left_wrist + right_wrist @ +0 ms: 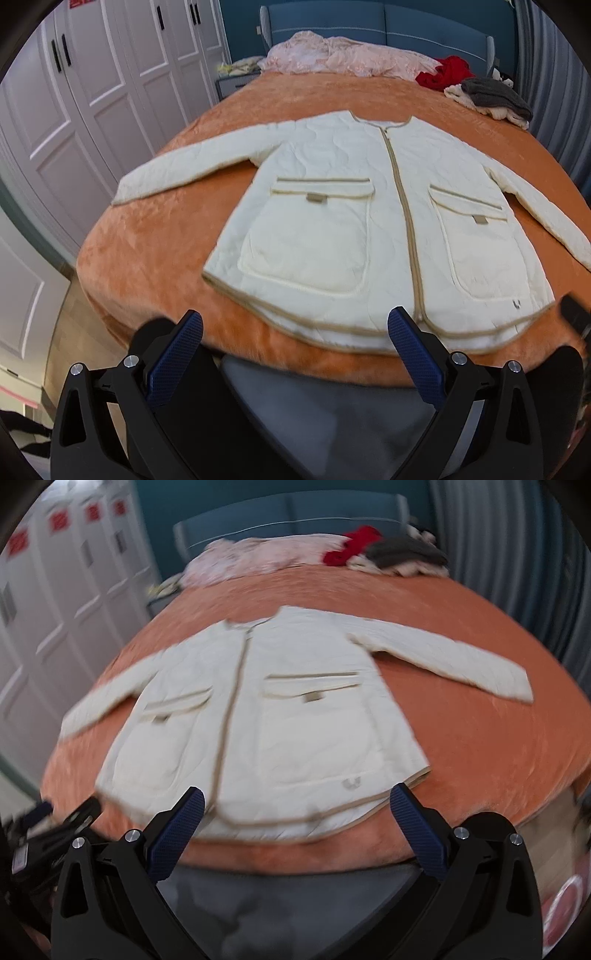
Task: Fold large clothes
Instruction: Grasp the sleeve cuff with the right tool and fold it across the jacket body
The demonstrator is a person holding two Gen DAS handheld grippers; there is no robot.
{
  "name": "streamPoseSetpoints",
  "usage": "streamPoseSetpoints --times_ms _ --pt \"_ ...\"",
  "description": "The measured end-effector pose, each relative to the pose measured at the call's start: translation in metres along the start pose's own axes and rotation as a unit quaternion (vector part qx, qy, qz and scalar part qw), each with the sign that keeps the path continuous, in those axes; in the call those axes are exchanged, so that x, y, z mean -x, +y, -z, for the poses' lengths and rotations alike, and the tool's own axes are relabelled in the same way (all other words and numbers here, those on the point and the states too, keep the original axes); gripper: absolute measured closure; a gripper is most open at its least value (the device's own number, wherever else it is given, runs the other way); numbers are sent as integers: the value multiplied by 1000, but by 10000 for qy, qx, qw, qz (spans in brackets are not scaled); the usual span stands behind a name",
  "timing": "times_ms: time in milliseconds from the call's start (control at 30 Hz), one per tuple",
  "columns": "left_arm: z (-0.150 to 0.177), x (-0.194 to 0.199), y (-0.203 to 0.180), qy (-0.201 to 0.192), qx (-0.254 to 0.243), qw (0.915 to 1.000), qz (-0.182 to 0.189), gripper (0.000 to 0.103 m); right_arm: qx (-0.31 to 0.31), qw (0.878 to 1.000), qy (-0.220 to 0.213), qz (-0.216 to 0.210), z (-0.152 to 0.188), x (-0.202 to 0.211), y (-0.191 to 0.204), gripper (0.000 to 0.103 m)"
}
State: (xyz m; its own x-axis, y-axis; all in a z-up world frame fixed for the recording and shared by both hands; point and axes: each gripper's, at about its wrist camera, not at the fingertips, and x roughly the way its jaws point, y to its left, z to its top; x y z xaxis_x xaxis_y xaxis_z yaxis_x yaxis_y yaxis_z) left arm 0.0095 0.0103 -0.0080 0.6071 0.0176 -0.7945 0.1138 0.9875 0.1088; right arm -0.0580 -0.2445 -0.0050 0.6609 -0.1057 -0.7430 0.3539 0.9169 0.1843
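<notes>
A cream quilted jacket (332,206) with tan trim, a centre zip and two front pockets lies flat, face up, on the orange bedspread (155,236), sleeves spread to both sides. Its hem faces me. My left gripper (295,325) is open, held above the near bed edge just short of the hem, with nothing between its blue pads. In the right wrist view the same jacket (280,716) looks blurred, and my right gripper (297,803) is open too, over the hem near the right front corner. The other gripper shows as a dark shape (55,827) at lower left.
Pink bedding (332,55), a red garment (447,72) and a grey and cream pile (491,98) lie by the blue headboard (369,22). White wardrobe doors (85,92) stand to the left, a grey curtain (554,74) to the right. A grey bed base (325,406) lies below the grippers.
</notes>
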Motion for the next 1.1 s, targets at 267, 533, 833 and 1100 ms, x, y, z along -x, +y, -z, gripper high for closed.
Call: streamPoseSetpoints --times_ms 267,533,833,1100 --pt "-39 -26 -4 -82 98 9999 60 5 -1539 9867 -136 506 -66 -54 -146 5" --pt "-66 -59 -8 -68 286 9995 -143 5 -3148 9396 -425 1273 -96 -121 -301 5" --pt "-75 -97 -5 306 689 9970 -175 5 -4048 8952 -484 1799 -98 -169 -401 5" --pt "-87 -119 -13 505 508 9971 -258 5 -4274 8855 -748 1662 -115 -187 -430 37"
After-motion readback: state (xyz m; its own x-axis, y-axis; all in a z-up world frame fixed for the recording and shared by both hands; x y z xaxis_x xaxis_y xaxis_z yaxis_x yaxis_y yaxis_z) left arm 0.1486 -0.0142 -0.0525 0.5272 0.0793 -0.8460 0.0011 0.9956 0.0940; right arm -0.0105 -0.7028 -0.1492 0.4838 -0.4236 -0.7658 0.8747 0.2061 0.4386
